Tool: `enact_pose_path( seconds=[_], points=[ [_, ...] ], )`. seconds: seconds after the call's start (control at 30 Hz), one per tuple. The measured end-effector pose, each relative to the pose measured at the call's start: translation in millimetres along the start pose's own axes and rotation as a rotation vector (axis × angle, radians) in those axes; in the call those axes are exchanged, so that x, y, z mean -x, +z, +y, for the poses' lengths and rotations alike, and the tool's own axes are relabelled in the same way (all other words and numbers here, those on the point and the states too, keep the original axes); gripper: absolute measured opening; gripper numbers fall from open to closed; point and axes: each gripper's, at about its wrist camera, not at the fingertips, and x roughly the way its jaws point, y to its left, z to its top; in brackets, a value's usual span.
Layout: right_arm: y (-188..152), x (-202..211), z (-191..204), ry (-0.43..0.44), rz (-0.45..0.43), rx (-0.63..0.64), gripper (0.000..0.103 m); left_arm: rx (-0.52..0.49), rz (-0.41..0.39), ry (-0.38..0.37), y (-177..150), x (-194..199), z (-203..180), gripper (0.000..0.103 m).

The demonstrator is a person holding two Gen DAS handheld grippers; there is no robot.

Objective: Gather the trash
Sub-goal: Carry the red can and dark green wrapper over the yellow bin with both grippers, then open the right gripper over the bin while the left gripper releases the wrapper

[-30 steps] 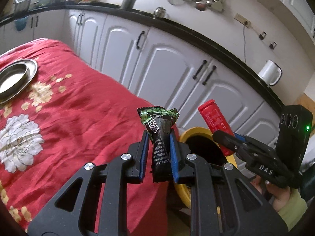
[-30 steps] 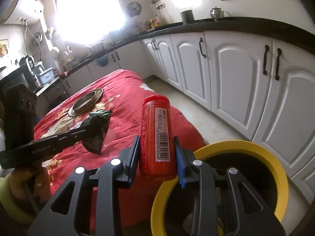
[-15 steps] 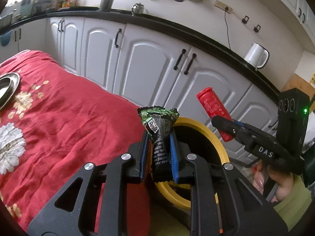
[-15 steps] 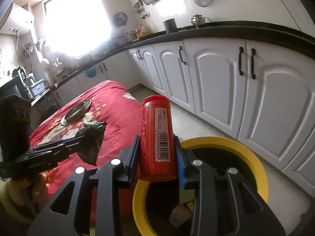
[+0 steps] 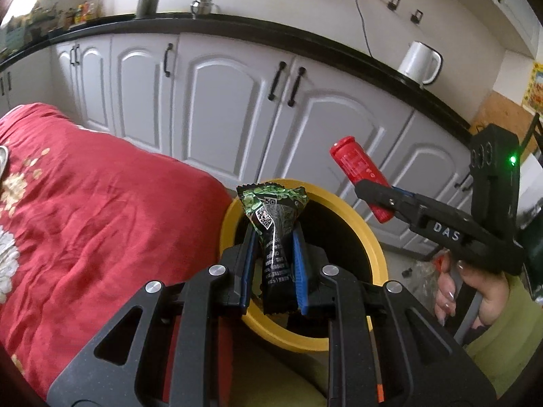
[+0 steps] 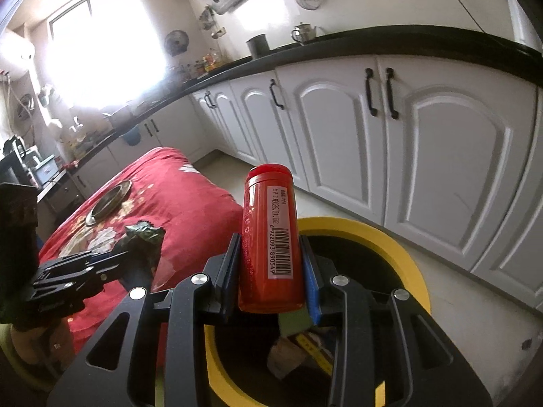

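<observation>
Left gripper [image 5: 273, 237] clamps green wrapper [image 5: 273, 217]; right gripper [image 6: 271, 264] clamps red can [image 6: 269, 237].

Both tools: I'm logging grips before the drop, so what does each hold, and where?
Left tool clamps the green-black wrapper at its lower half. Right tool clamps the red can by its lower sides.

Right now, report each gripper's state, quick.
Left gripper: closed on the green-black snack wrapper, at the yellow bin.
Right gripper: closed on the red can, over that bin.
</observation>
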Motion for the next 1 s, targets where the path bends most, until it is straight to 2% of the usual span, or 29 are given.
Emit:
enact_pose_path(
  seconds=[0.4,0.83,0.93,1.0],
  points=[
    [-17.9,-1.1,-27.1,-0.039,0.037,-0.050,0.031,-0.096,0.058,-0.036,-14.4,-22.9,-28.5,0.015],
    [-30.9,-10.6,-45.2,-0.045,0.076,-0.105,0.032,-0.142,0.114,-0.046,-23.4,-47.2,-40.3,0.016],
    [-30.9,-10.7,-46.9,-0.041,0.072,-0.117,0.033,-0.148,0.123,-0.038,-24.4,-50.9,-41.2,0.020],
    [-29.9,-9.9,-49.7,-0.034,0.064,-0.133,0.034,-0.152,0.128,-0.033,-23.6,-53.5,-42.0,0.027]
  ],
)
